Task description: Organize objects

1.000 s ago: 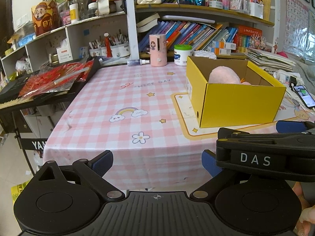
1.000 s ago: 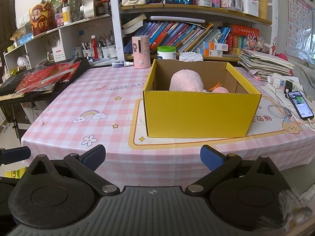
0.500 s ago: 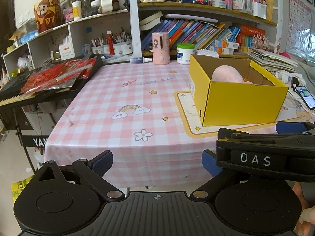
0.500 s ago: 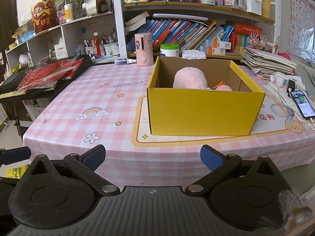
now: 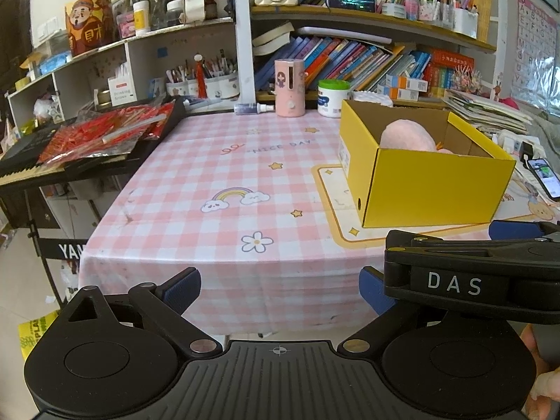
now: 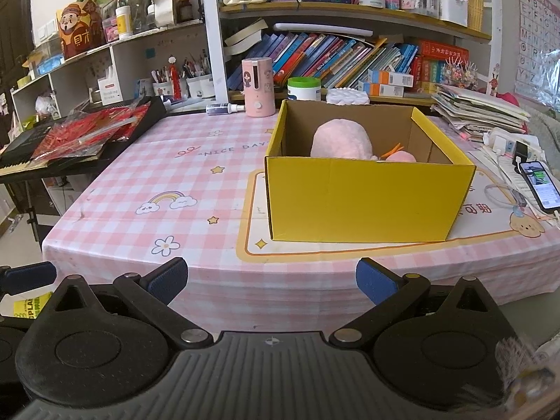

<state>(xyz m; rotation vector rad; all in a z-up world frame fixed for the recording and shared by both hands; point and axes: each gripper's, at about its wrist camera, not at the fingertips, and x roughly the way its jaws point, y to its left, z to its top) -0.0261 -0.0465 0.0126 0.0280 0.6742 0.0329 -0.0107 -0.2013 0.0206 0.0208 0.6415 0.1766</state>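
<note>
Both grippers nearer the table — left gripper and right gripper spread, empty; yellow box holding what looks like pink plush.

Light's pretty even and soft on my end, plain indoor daylight look, no harsh shadows on the pink checkered tablecloth. The yellow box only drops a thin shadow along its base. Both feeds have heavy fisheye bending, so the bookshelf curves and the corners go black. Center is sharp enough that I can read "NICE DAY". The bottom right corner of my right wrist feed is smeared and blurry. The phone screen glows a bit.
</note>
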